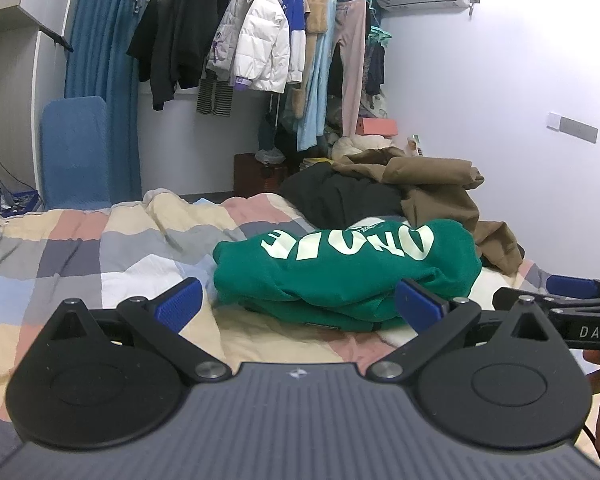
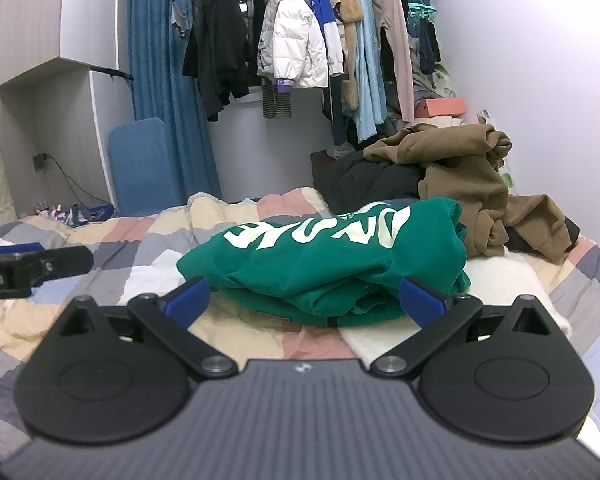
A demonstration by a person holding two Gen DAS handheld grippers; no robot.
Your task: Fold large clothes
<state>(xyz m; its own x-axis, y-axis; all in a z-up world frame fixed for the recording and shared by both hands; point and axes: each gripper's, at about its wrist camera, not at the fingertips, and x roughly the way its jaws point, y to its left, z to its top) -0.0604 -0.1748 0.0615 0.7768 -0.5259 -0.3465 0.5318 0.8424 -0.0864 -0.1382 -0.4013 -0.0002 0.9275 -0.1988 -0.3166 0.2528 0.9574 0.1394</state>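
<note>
A green sweatshirt point(image 1: 340, 268) with white letters lies folded in a thick bundle on the checked quilt point(image 1: 80, 252); it also shows in the right wrist view point(image 2: 324, 264). My left gripper point(image 1: 300, 304) is open and empty, its blue fingertips just short of the bundle's near edge. My right gripper point(image 2: 306, 300) is open and empty, likewise close in front of the bundle. The right gripper's side shows at the right edge of the left wrist view point(image 1: 572, 300), and the left gripper's side at the left edge of the right wrist view point(image 2: 32, 264).
A brown garment point(image 1: 440, 184) and a black one point(image 1: 340, 196) lie heaped behind the green bundle. A white fluffy cloth point(image 2: 512, 284) lies to its right. A clothes rail point(image 1: 268, 40) with hanging coats stands at the far wall, beside a blue curtain point(image 1: 100, 60).
</note>
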